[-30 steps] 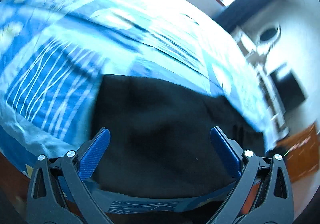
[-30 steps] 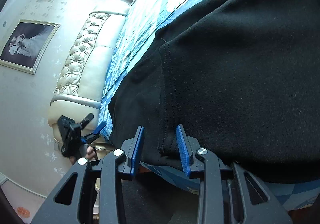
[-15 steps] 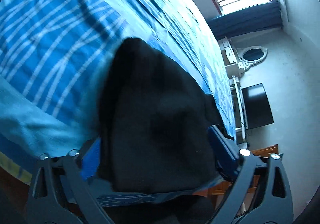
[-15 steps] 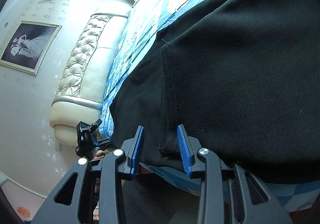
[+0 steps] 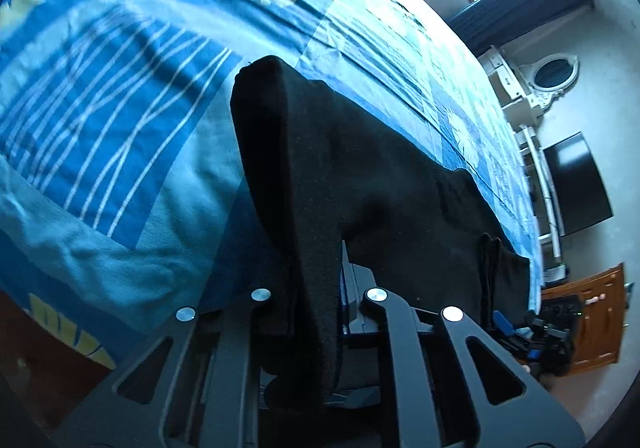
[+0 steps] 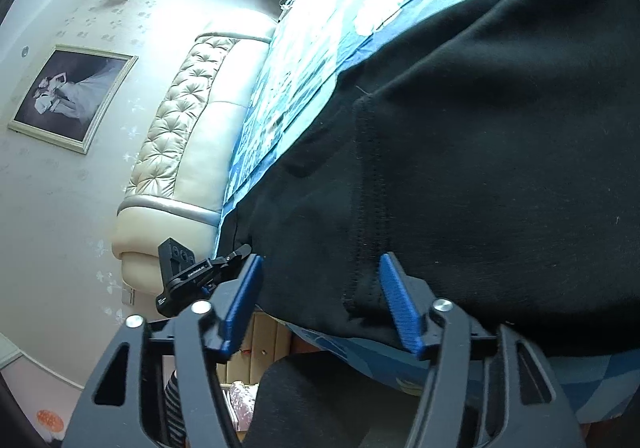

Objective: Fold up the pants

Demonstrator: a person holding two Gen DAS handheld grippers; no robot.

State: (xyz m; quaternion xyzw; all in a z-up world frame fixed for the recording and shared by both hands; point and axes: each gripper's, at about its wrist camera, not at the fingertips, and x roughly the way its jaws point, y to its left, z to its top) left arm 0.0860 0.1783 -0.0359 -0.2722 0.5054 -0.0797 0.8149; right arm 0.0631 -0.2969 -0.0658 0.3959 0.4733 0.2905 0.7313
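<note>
Nearest, the left tongs have just been closing and now pinch an edge of the black pants; the right tongs have just been opening and stand spread around the seam. Beyond, the pants lie on the blue bedspread; folding looks barely begun

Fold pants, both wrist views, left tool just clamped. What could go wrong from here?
1. The left tool has just closed on a narrow ridge of the black pants; such a small bite may slip when lifted.
2. The right tool has just opened, pads straddling the seam without pressing, so that end is loose and may drag or bunch.
3. The pants lie at the edge of the blue bedspread, so a pull could slide them off.
</note>
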